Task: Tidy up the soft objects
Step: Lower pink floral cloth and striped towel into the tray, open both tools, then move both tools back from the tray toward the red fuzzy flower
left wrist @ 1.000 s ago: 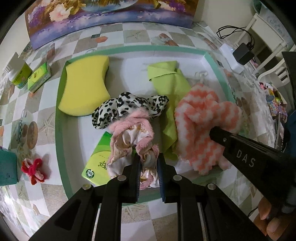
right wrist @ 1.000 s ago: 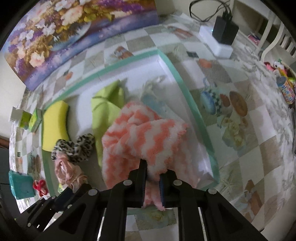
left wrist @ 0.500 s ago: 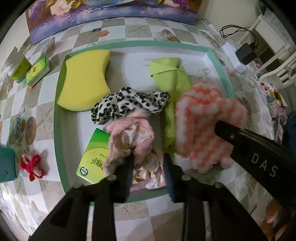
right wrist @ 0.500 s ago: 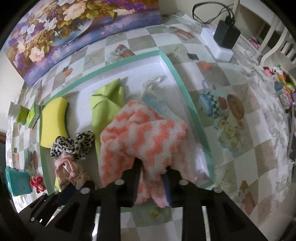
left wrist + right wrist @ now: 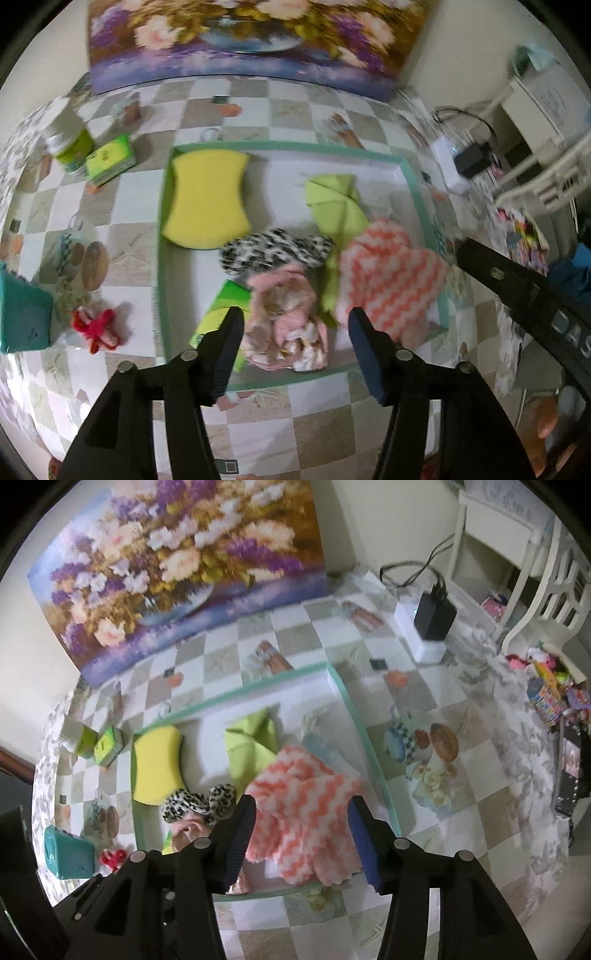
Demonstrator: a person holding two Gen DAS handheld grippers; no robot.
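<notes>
both claws stood apart and empty, having just been opening: left gripper (image 5: 295,334) above the pink cloth (image 5: 286,321) at the tray (image 5: 162,236)'s near edge, right gripper (image 5: 301,821) over the striped towel (image 5: 306,808) by its near right corner.

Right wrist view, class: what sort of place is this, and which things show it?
Most likely a home room: a flower painting leans on the wall, a patterned checked tablecloth covers the table, and a white chair stands beside it.
</notes>
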